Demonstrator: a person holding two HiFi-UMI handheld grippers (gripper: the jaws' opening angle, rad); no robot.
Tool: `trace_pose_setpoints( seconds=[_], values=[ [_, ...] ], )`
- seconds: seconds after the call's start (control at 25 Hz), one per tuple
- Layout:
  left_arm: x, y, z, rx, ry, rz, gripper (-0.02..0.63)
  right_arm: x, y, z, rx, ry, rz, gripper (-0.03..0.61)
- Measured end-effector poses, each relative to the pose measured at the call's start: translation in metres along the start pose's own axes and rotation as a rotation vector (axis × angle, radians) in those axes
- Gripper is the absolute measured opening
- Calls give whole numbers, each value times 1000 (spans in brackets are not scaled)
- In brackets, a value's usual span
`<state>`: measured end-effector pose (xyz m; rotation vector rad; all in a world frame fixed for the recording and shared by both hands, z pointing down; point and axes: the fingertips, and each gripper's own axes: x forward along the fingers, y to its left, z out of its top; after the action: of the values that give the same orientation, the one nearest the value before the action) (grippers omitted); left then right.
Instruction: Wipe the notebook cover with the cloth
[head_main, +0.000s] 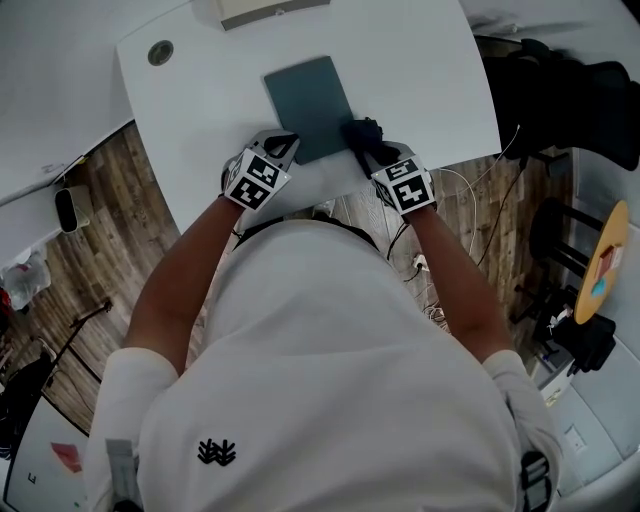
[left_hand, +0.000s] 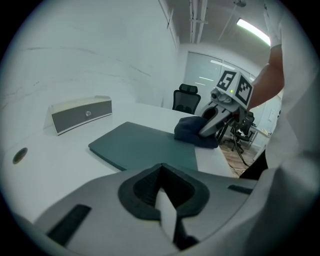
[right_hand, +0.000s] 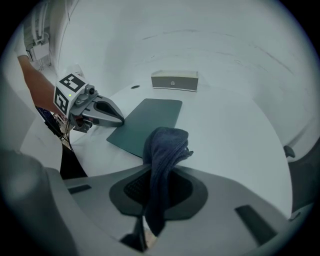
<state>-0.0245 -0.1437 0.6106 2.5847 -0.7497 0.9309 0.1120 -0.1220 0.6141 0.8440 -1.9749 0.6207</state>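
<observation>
Dark blue cloth (right_hand: 162, 150) is hanging bunched from the right tongs (right_hand: 150, 212), whose jaws are clamping hard on it. That is probably so the wad can be dragged without slipping free. The teal notebook (head_main: 310, 105) is lying closed and flat on the white bench (head_main: 430, 70), close to the bench's near edge and slightly skewed to it. This is putting the whole cover within easy reach of both arms. The cloth's loose end is sitting at the notebook's near right corner, partly on the cover and partly over bare bench, which looks like the start of a stroke.

The left tongs (head_main: 284, 142) are pressing their jaws together with nothing between them. Their tips are meeting the notebook's near left corner, and I judge they are pinning it down so the thin book will not slide while the cloth is rubbing. Whether they are bearing down firmly or only touching is not clear.

A grey box (head_main: 265, 10) is standing at the far edge, well apart from the notebook and out of the wiping path.
</observation>
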Motion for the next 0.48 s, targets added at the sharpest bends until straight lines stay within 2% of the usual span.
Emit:
trace_pose_setpoints(
  seconds=[0.2,0.48],
  values=[
    [0,0,1,6,-2,5,5,-10,10,29,-12,-46,31,44],
    [1,-1,2,9,-3,8,5,12,52,76,-99,-81,128,44]
  ],
)
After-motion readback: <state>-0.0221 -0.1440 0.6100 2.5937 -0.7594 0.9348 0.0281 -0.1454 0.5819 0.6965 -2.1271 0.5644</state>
